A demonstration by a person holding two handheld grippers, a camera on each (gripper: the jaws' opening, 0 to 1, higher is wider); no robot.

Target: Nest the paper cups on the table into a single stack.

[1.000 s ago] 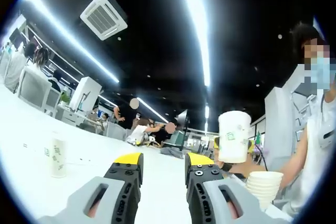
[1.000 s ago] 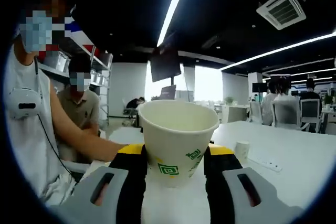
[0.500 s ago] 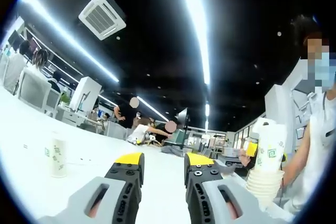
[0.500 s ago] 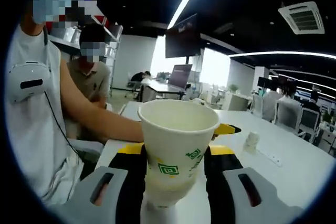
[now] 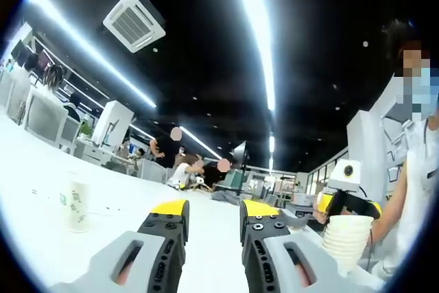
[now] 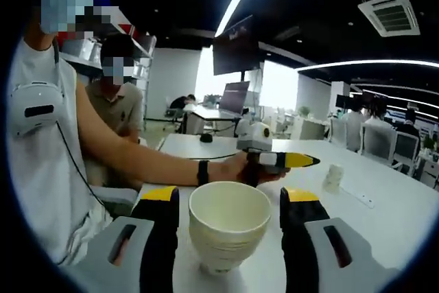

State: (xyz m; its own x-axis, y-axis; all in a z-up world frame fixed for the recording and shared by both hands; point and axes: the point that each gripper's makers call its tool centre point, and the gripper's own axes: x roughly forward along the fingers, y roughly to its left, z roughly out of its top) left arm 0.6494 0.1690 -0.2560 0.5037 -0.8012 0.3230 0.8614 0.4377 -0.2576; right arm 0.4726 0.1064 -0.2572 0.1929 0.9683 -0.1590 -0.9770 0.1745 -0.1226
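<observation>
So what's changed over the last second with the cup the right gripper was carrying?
The right gripper lowered the cup into the stack and opened its jaws, releasing it. The lone cup on the table and the open left gripper stayed put.

The stack of white matt paper cups [image 6: 229,230] stands on a smooth, faintly glossy white surface [image 6: 384,228], between the right gripper [image 6: 228,205], matt grey and black plastic with yellow tips.
</observation>
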